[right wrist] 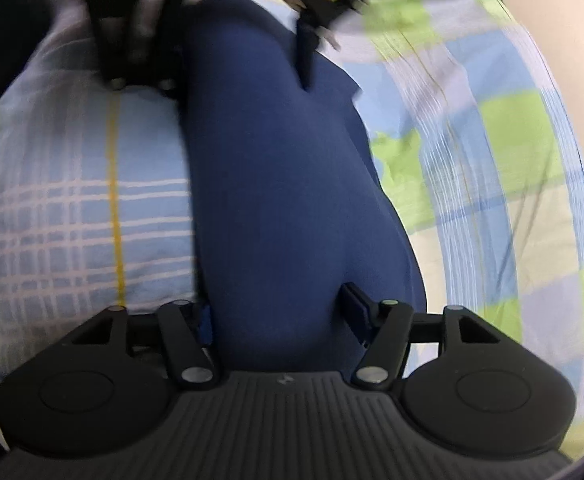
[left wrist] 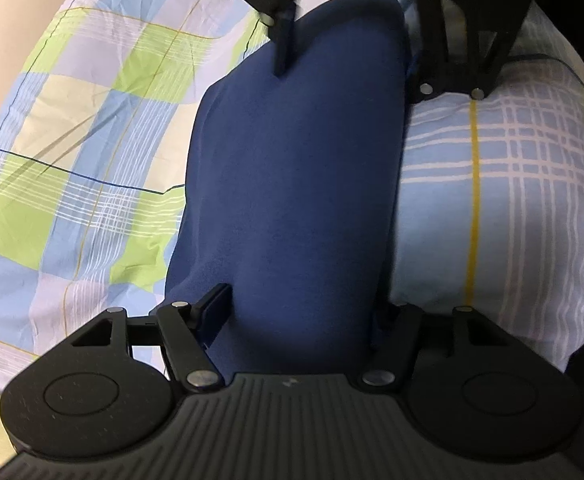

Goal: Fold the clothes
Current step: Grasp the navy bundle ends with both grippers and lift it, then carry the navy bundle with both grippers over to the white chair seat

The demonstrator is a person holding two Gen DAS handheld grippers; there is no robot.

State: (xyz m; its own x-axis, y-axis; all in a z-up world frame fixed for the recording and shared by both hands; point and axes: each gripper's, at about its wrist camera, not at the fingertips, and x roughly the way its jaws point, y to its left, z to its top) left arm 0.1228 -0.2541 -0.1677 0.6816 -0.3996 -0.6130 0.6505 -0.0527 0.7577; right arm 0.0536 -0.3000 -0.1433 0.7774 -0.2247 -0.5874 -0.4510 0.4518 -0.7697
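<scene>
While the navy garment (left wrist: 292,184) runs as one long band straight ahead of each camera, the left gripper (left wrist: 300,312) sits at the band's near end in the left wrist view, its fingers set apart to either side of the cloth. The left-hand finger (left wrist: 216,304) stands clear of the fold's edge, and the other is mostly hidden behind cloth, so I judge the jaws partly open around the garment's end, though whether they pinch it I cannot tell. In the right wrist view the right gripper (right wrist: 284,312) straddles its own end of the garment (right wrist: 284,200) the same way, one blue-padded finger (right wrist: 356,308) showing beside the cloth; grip likewise uncertain.

Beyond that end the garment's long axis leads directly away from each gripper, lying between a pale blue checked pillow (left wrist: 492,184) on one flank and the green-and-blue checked bedsheet (left wrist: 84,152) on the other.

At the garment's far end, the opposite gripper appears, its finger pressing down into the cloth. So the two grippers face each other along the band, each nearest its own end; folding end to end would likely mean carrying one end along this axis toward the other.
</scene>
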